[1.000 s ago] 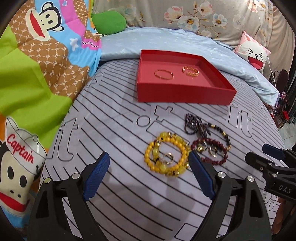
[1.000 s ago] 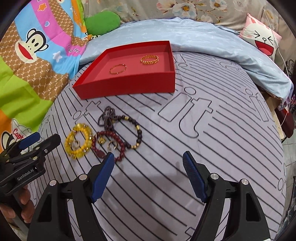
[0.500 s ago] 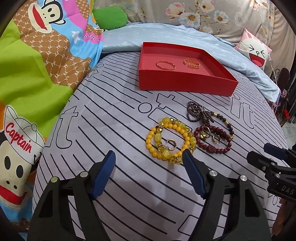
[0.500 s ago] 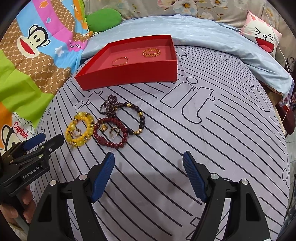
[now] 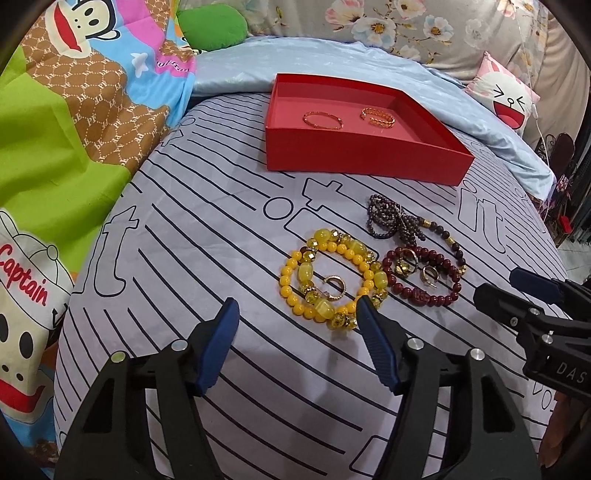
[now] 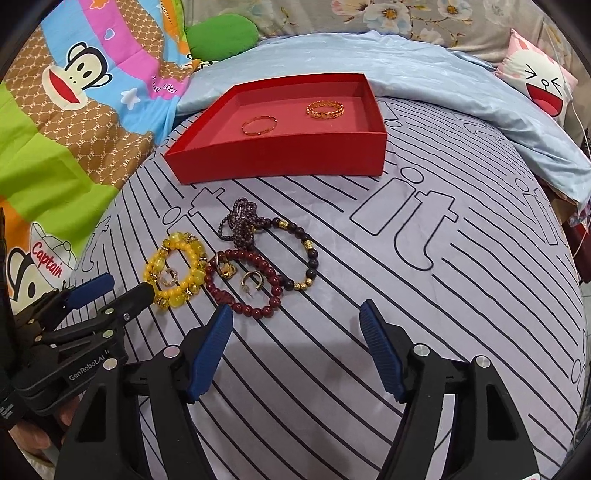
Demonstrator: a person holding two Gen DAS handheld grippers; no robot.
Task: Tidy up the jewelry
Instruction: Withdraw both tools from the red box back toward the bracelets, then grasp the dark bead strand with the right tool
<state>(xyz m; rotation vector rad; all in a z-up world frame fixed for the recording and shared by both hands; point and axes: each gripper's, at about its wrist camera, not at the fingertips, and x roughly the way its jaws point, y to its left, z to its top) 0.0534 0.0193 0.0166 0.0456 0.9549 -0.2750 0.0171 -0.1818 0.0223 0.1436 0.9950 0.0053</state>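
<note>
A red tray (image 5: 365, 155) (image 6: 280, 155) holds two gold bangles (image 5: 322, 120) (image 6: 325, 109). On the striped sheet lie a yellow bead bracelet (image 5: 325, 280) (image 6: 173, 273), a dark red bead bracelet (image 5: 424, 280) (image 6: 243, 284), a black-and-gold bead bracelet (image 6: 306, 251) and a dark purple bead string (image 5: 388, 218) (image 6: 240, 221). Small gold rings lie inside the bracelets. My left gripper (image 5: 295, 314) is open just in front of the yellow bracelet. My right gripper (image 6: 295, 317) is open, just in front of the dark red bracelet.
A cartoon monkey blanket (image 5: 74, 110) covers the left side. A light blue quilt (image 5: 332, 55), a green cushion (image 5: 210, 26) and a laughing-face pillow (image 5: 506, 99) lie behind the tray. The bed edge drops off at the right.
Both grippers have moved forward toward the jewelry; the bracelets sit closer to the fingertips. Both stay open and nothing has been picked up.
</note>
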